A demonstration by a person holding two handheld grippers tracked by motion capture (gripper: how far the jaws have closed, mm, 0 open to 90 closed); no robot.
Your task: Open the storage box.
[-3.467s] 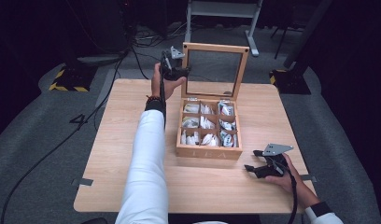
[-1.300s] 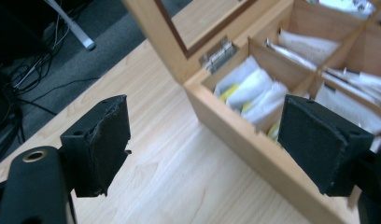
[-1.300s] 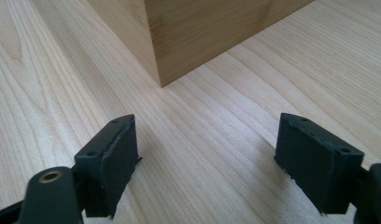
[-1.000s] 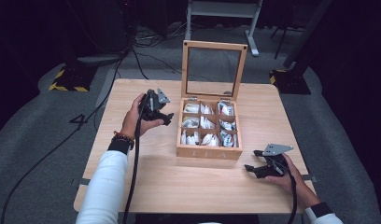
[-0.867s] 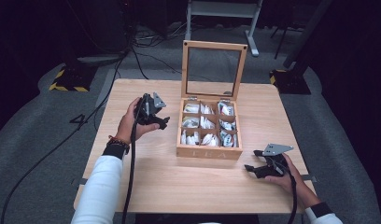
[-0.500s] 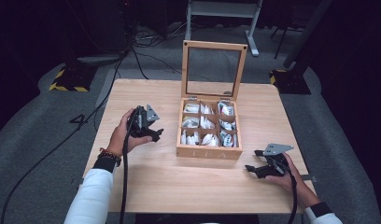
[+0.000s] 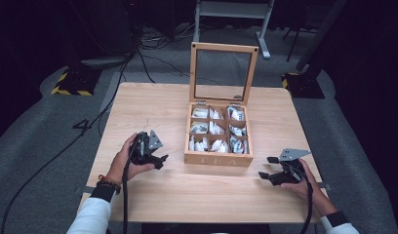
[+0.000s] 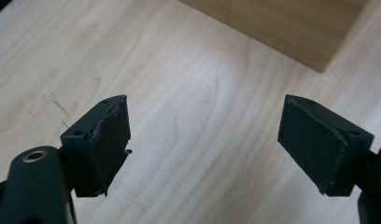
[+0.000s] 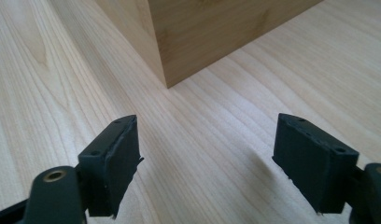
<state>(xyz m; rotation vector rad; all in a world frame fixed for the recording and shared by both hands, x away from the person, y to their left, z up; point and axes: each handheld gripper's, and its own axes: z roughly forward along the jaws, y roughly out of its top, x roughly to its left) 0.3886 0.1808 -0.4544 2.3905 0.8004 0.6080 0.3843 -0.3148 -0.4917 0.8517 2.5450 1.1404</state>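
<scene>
Rectangular light-wood tea box, its glass-paned hinged lid standing upright, sits on the pale wooden table; its six compartments hold white sachets. Left gripper rests just left of the box, jaws wide apart, empty. Right gripper lies near the box's front right corner, jaws wide apart, empty.

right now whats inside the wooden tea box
The open wooden tea box has six compartments holding white tea bag packets. What lies beneath the top packets is covered. Both grippers rest on the table, outside the box.
</scene>
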